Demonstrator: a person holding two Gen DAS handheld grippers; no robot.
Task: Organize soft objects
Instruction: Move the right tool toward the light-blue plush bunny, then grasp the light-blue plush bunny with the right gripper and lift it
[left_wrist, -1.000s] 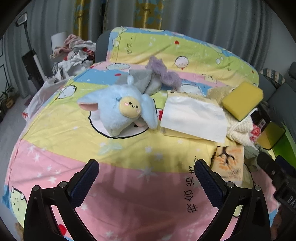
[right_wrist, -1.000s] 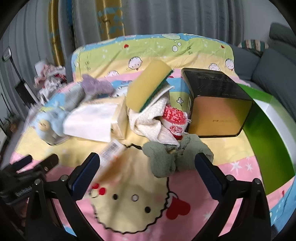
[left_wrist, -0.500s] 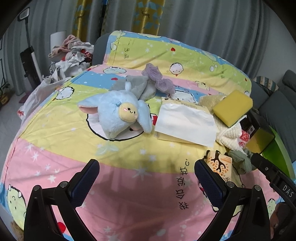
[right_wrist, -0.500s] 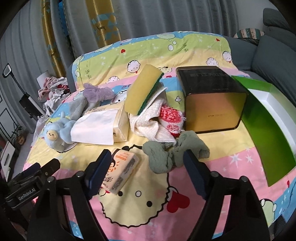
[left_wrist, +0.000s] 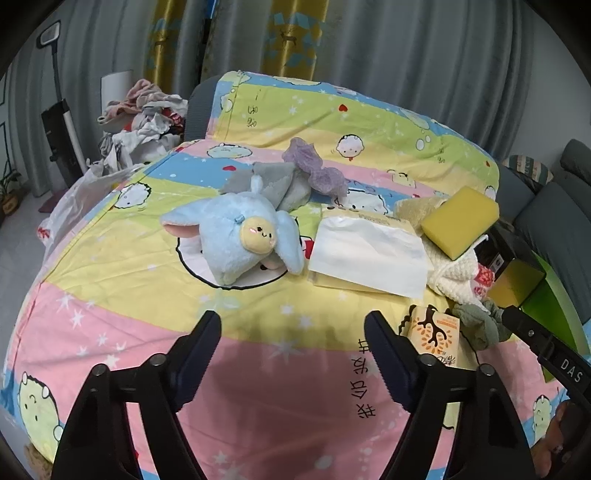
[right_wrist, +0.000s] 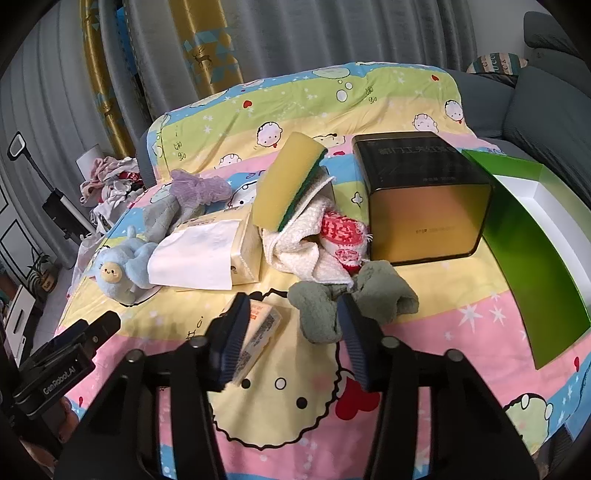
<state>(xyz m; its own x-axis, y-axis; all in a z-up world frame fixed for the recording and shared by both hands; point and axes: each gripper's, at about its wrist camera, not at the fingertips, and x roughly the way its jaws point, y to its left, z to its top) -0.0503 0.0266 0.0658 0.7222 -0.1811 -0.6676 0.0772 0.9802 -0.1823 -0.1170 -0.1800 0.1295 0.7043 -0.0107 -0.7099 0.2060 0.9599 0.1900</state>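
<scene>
Two grippers hover over the cartoon-print bedsheet (left_wrist: 110, 273), both with jaws apart and holding nothing. Ahead of the left gripper (left_wrist: 291, 336), slightly to its left, lies the light-blue plush bunny (left_wrist: 236, 236), with the pale-yellow tissue pack (left_wrist: 365, 251) to its right. The right gripper (right_wrist: 291, 332) is narrower, with the crumpled grey-green cloth (right_wrist: 325, 310) just past its right finger and a small orange tissue packet (right_wrist: 258, 332) behind its left finger.
</scene>
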